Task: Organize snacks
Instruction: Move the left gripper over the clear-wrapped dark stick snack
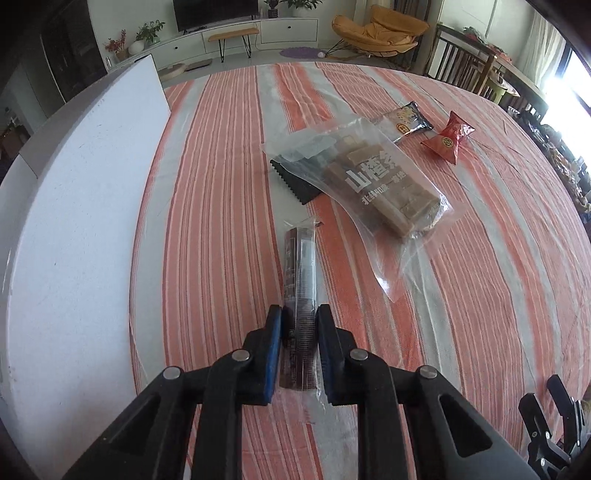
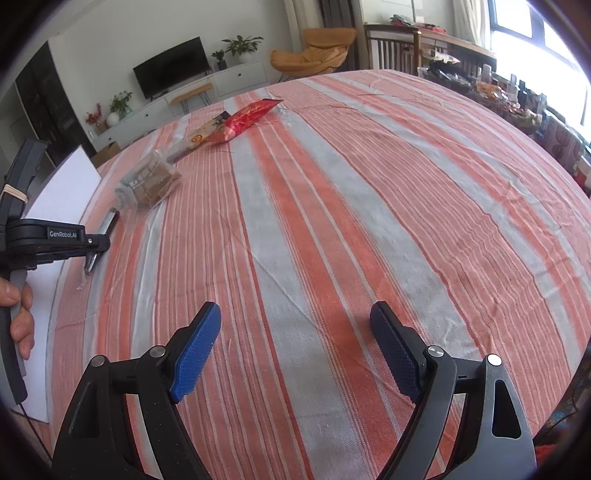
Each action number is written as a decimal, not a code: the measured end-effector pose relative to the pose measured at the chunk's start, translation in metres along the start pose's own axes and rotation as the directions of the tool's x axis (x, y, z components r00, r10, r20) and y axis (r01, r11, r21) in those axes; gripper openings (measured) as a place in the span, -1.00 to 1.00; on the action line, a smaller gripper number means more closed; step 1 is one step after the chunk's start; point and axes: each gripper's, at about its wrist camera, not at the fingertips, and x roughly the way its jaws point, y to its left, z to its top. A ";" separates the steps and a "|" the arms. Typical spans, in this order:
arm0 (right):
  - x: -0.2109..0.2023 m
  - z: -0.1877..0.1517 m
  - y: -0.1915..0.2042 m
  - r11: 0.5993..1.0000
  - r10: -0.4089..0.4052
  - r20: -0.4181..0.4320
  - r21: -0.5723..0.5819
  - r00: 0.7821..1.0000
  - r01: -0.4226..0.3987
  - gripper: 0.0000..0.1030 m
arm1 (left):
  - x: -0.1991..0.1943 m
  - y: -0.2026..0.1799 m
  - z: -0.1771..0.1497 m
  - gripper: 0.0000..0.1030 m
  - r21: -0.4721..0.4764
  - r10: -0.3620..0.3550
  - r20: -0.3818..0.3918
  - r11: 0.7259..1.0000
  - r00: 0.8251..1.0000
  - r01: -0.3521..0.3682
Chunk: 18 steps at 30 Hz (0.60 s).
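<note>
the left gripper clenched a dark snack bar above the striped tablecloth, seemingly to sort it, while the right gripper hung open and empty

A striped tablecloth, white board, television and orange chair
</note>
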 end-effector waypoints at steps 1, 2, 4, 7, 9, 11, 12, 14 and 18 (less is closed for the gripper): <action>0.000 0.000 0.000 1.000 0.001 0.000 0.002 1.000 -0.001 0.67 | -0.005 0.000 -0.011 -0.64 0.000 -0.004 0.004 1.000 1.000 0.004; 0.000 0.000 0.000 1.000 0.001 0.000 0.002 1.000 -0.001 0.67 | -0.010 0.000 -0.024 -0.64 -0.004 -0.019 0.005 1.000 1.000 0.019; 0.000 0.000 0.001 1.000 -0.001 0.000 0.001 1.000 0.001 0.67 | -0.020 -0.002 -0.049 -0.64 -0.015 -0.051 0.009 0.999 0.999 0.051; -0.001 0.000 0.001 1.000 -0.003 0.000 -0.001 1.000 0.003 0.67 | -0.031 -0.005 -0.078 -0.59 -0.009 -0.066 0.035 0.998 0.997 0.066; -0.001 0.000 0.001 1.000 -0.002 0.000 0.000 1.000 0.002 0.67 | -0.032 -0.008 -0.086 -0.04 0.009 -0.077 0.073 0.997 0.994 0.077; -0.001 0.000 0.001 1.000 -0.002 0.000 -0.001 1.000 0.002 0.67 | -0.028 -0.009 -0.087 0.53 0.028 -0.039 0.091 0.999 0.995 0.037; -0.001 0.000 0.000 1.000 0.001 0.000 0.000 1.000 -0.001 0.67 | -0.026 -0.010 -0.089 0.59 0.037 -0.021 0.118 0.999 0.993 0.017; -0.001 0.000 0.000 1.000 0.003 -0.001 -0.001 1.000 -0.003 0.67 | -0.023 -0.010 -0.091 0.74 0.062 0.005 0.175 0.998 0.985 -0.016; -0.001 0.000 0.000 1.000 0.011 -0.004 -0.001 1.000 -0.011 0.67 | -0.019 -0.002 -0.089 0.88 0.044 0.000 0.191 0.999 0.982 -0.009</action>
